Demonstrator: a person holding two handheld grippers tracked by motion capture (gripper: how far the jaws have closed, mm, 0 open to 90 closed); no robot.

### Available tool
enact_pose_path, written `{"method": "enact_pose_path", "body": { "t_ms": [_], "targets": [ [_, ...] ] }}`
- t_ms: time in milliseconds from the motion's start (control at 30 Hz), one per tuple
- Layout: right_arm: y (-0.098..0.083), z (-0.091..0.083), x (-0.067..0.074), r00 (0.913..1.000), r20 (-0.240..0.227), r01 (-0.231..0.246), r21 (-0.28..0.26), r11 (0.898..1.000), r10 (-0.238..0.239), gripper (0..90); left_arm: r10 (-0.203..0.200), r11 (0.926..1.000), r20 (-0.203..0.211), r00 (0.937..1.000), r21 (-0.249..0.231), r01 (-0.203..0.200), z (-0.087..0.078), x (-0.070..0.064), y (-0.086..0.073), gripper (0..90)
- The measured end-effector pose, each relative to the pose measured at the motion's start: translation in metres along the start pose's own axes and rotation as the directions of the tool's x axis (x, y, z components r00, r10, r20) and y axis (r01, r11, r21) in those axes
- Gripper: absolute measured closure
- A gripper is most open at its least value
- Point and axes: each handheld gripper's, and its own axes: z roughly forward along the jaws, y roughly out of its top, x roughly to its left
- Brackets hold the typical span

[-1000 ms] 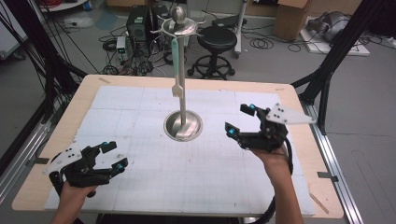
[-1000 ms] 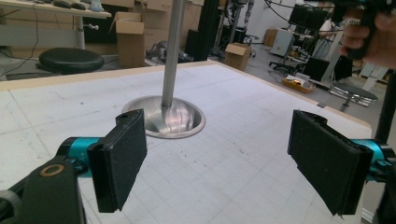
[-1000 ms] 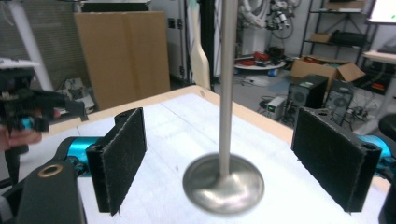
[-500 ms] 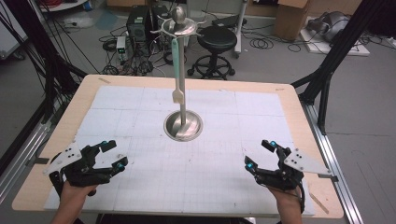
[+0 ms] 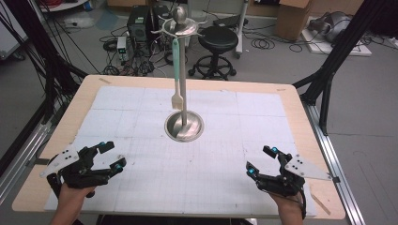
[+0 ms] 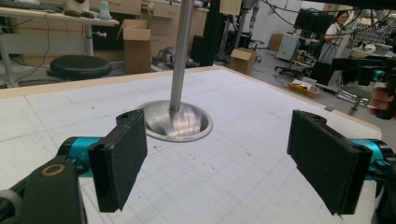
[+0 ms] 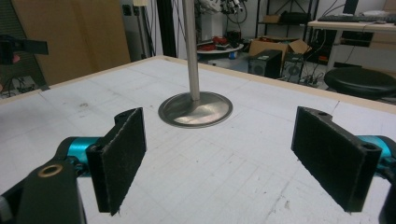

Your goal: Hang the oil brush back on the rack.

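A metal stand [image 5: 184, 126] with a round base and a tall pole rises from the middle of the white grid mat [image 5: 141, 103]. A spatula [image 5: 176, 75] with a pale green handle hangs from the stand's top ring. My left gripper [image 5: 113, 154] rests open near the front left corner, with nothing between its jaws. Near the front right corner my right gripper [image 5: 259, 160] is open and empty too. Both point toward the stand. In the left gripper view the base [image 6: 175, 121] lies ahead of the open gripper [image 6: 224, 163]. The right gripper view has the base [image 7: 195, 109] beyond the open gripper [image 7: 219, 158].
The wooden table edge [image 5: 300, 117] frames the mat. Behind the table stand a black stool [image 5: 218, 40], computer boxes with cables [image 5: 141, 23] and black frame legs [image 5: 328, 79]. The mat around the stand is bare.
My right gripper has drawn back from beside the stand to the front right corner of the table, still open. The left gripper has stayed put.
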Motion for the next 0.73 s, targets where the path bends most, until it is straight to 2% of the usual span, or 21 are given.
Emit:
{"method": "enact_pose_path", "body": {
  "t_ms": [267,733],
  "targets": [
    [-0.0023,0.0017,-0.0008,1.0000,-0.005,-0.007,0.020,1.000,0.007,16.9,-0.004,1.0000,0.001,1.0000,0.005,0.004,0.0018,-0.0010,-0.0012,20.6],
    [-0.0028,0.0004,-0.0025,0.9998,-0.016,-0.013,0.007,1.000,0.013,16.8,-0.003,0.9999,0.005,1.0000,0.014,0.003,0.0033,-0.0018,-0.0030,20.5]
  ]
}}
